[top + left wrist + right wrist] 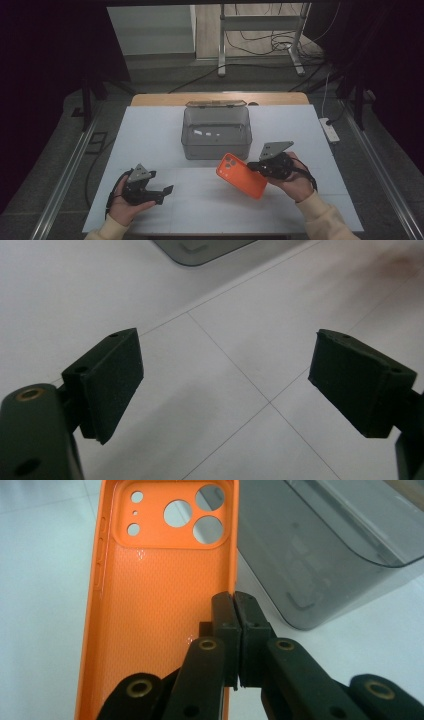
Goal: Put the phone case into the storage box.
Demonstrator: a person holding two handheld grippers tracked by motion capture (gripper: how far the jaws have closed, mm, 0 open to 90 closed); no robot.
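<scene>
An orange phone case (241, 175) with camera cut-outs hangs just above the white table, held by its right edge in my right gripper (256, 167). In the right gripper view the jaws are pinched together on the side wall of the orange phone case (150, 605), my right gripper (234, 625) shut on it. My left gripper (167, 191) rests low at the front left of the table, jaws wide apart. In the left gripper view its two pads (112, 380) stand far apart over bare white table, my left gripper (225, 385) holding nothing.
A smoky clear plastic box (216, 131) with its lid tipped back stands at the table's (150, 140) middle rear, just behind the case. A corner of the box (200, 250) appears at the top of the left gripper view. A white power strip (329, 129) lies at the table's right edge.
</scene>
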